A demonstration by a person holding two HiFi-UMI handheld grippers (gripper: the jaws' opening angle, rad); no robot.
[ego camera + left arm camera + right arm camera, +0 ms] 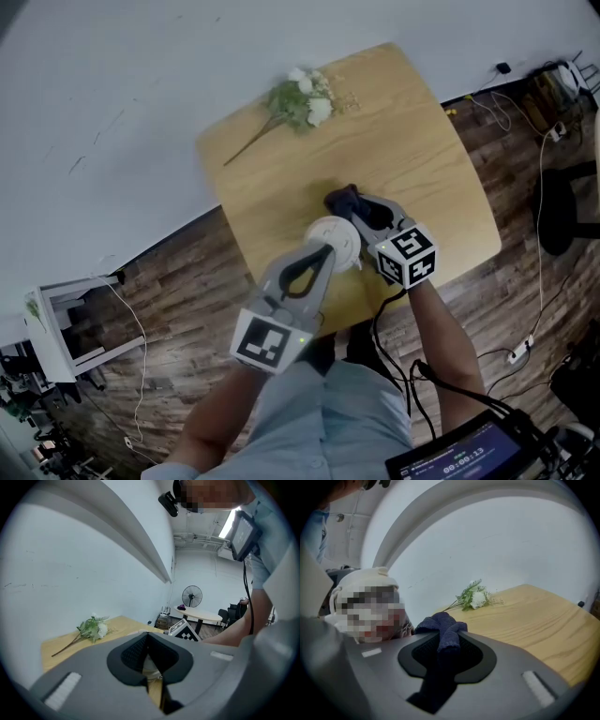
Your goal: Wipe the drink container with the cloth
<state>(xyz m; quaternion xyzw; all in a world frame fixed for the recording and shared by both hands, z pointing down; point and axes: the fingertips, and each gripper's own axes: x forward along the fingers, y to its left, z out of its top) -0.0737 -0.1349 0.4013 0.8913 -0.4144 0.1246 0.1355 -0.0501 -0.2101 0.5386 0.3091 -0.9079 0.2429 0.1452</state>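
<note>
A white lidded drink container point(334, 240) stands near the front edge of the wooden table point(422, 141). My left gripper point(328, 253) comes at it from the near left, its jaws shut on the container's side; a strip of the white container point(149, 663) shows between them in the left gripper view. My right gripper point(361, 210) is shut on a dark blue cloth point(343, 201), which rests against the container's far right side. In the right gripper view the cloth point(443, 627) bunches out of the jaws right beside the white container point(365, 577).
A sprig of white flowers point(302, 98) lies at the table's far edge, also seen as flowers point(473, 597) past the cloth. A white wall runs behind. Cables point(539, 281) cross the dark wood floor, and a white shelf unit point(56, 323) stands at left.
</note>
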